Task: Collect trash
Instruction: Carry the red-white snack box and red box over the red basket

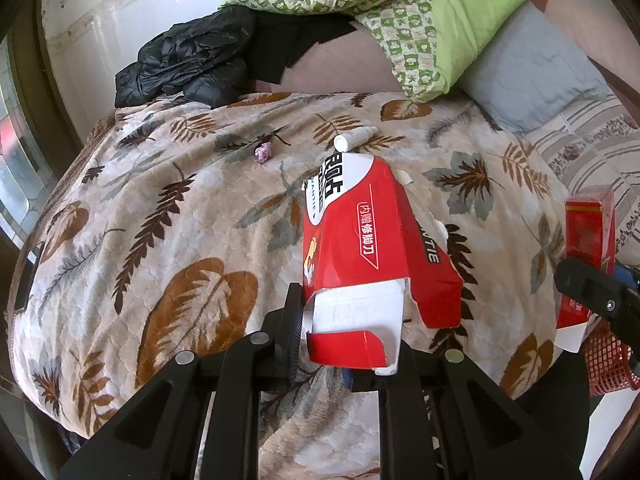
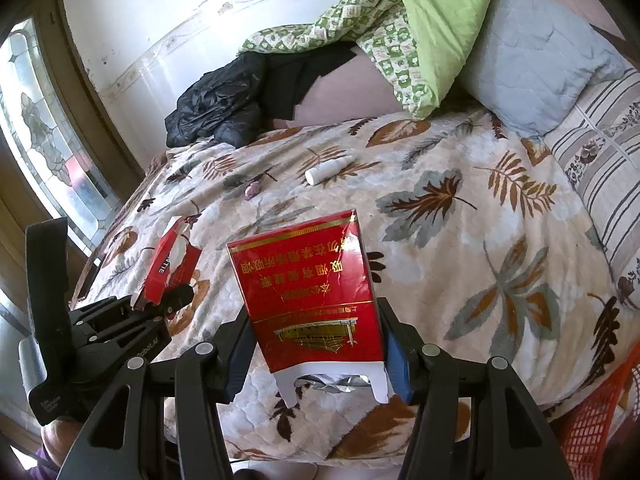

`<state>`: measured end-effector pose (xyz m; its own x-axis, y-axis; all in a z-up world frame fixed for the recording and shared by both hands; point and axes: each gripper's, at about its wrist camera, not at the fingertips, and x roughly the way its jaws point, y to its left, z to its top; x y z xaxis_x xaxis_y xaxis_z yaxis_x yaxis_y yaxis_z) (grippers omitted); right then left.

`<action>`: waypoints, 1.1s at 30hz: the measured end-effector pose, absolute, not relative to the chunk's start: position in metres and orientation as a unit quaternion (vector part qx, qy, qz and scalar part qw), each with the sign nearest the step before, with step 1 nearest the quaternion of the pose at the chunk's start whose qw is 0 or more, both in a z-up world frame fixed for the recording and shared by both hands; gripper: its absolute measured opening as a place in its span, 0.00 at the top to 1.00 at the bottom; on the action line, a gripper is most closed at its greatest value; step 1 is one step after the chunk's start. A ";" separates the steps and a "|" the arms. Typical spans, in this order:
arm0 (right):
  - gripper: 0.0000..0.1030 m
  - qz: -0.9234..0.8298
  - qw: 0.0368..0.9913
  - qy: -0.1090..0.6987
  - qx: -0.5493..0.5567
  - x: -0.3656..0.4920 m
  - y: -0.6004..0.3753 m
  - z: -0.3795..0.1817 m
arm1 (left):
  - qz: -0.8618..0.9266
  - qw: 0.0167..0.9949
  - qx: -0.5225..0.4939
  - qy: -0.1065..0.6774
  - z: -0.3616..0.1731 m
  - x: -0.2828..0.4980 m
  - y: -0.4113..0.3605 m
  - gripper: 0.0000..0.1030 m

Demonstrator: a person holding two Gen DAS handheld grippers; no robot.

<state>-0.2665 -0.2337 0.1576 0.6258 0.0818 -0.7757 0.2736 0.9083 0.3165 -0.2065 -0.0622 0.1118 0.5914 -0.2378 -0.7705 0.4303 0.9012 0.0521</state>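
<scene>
You've got the left gripper (image 1: 344,344) pinching the flattened red-and-white carton (image 1: 360,248) and the right gripper (image 2: 316,344) clamped on the red cigarette pack (image 2: 308,292) over the bed's near edge, so keep both grips firm and swing to the red mesh basket (image 2: 592,420) at the near-right corner.

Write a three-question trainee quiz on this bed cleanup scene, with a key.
1. True or false: the left claw is shut on the red and white carton.
2. What does the right claw hold? A) a white bottle B) a red cigarette pack C) a black jacket
3. Fill in: the white bottle lies on the ____ blanket, apart from both claws.

Key: 1 true. 2 B, the red cigarette pack. 3 leaf-patterned.
</scene>
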 end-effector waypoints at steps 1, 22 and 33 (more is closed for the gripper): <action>0.42 -0.056 0.877 0.429 0.208 -0.267 -0.234 0.157 | -0.189 0.885 0.117 0.410 0.112 -0.207 -0.062 0.85; 0.42 -0.081 0.876 0.422 0.219 -0.278 -0.249 0.161 | -0.215 0.879 0.128 0.405 0.116 -0.212 -0.074 0.85; 0.42 -0.119 0.874 0.412 0.229 -0.304 -0.277 0.169 | -0.248 0.875 0.155 0.385 0.127 -0.225 -0.096 0.85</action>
<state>-0.3035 -0.2770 0.1693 0.6324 -0.0203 -0.7744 0.3972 0.8667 0.3017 -0.2248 -0.0956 0.1267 0.5796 -0.3151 -0.7515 0.5538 0.8288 0.0797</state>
